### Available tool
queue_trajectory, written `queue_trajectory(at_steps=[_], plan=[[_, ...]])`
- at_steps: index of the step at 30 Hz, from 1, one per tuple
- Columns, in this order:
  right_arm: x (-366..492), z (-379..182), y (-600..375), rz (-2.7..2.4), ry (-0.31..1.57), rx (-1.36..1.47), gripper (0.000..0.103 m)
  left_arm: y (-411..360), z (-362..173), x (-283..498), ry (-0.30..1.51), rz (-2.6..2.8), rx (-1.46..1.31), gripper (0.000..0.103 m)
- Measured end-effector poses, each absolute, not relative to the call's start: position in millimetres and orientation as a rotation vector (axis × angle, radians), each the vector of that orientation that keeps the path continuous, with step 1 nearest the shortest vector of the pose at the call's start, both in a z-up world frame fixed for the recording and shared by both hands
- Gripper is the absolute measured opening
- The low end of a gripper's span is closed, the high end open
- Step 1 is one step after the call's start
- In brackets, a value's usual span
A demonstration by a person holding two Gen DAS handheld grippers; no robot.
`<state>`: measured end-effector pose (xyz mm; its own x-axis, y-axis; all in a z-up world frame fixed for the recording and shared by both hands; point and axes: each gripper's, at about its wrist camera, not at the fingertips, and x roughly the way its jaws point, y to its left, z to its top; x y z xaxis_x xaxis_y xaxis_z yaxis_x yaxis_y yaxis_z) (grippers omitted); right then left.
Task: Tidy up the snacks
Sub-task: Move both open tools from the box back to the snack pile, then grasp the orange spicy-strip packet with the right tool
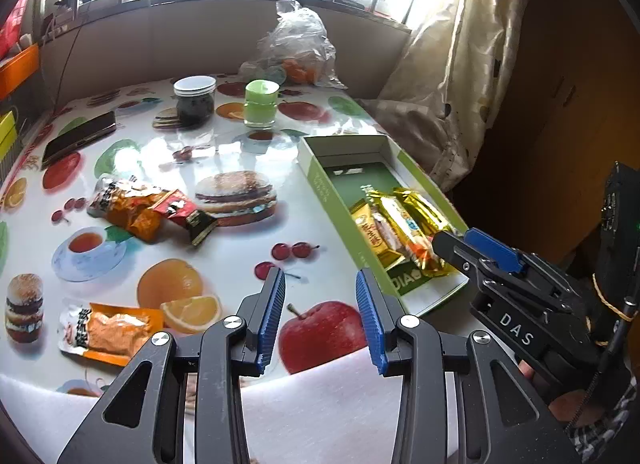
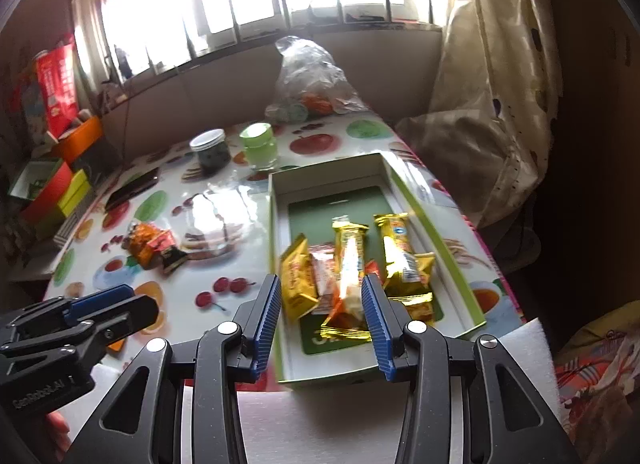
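A green and white box [image 1: 320,184] [image 2: 276,224] lies at the table's right side with several gold and orange snack bars [image 1: 400,224] [image 2: 352,264] inside. My left gripper [image 1: 320,296] is open and empty over the near table edge. An orange snack pack [image 1: 108,328] lies to its left. An orange pack [image 1: 124,204] and a red pack [image 1: 184,212] lie together at mid-table, also in the right wrist view [image 2: 156,248]. My right gripper [image 2: 320,300] is open and empty above the box's near end; it shows in the left wrist view [image 1: 472,244].
A dark jar [image 1: 195,100], a green jar [image 1: 261,104], a phone [image 1: 80,136] and a clear plastic bag [image 1: 296,48] stand at the far side. A curtain [image 1: 460,64] hangs at the right. Coloured boxes [image 2: 52,188] sit at the left.
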<state>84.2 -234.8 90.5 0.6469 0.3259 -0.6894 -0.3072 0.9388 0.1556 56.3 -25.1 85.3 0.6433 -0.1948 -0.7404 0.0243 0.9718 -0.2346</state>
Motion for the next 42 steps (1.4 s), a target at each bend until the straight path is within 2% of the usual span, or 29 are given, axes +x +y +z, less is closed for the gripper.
queue_trajectory(at_steps=[22, 32, 36, 42], plan=[[67.7, 57.6, -104.4, 0.754, 0.861, -0.124, 0.042, 83.8, 48.2, 18.2, 0.911, 0.088, -0.337, 0.038], [53.7, 43.6, -47.0, 0.939, 0.872, -0.211, 0.046, 130.5, 45.2, 9.9, 0.894, 0.182, -0.389, 0.038], [51.3, 38.5, -28.8, 1.001, 0.888, -0.238, 0.053, 148.7, 42.3, 6.3, 0.894, 0.225, -0.413, 0.038], [43.5, 31.2, -5.7, 1.068, 0.895, -0.300, 0.055, 162.8, 38.8, 4.1, 0.893, 0.251, -0.433, 0.038]])
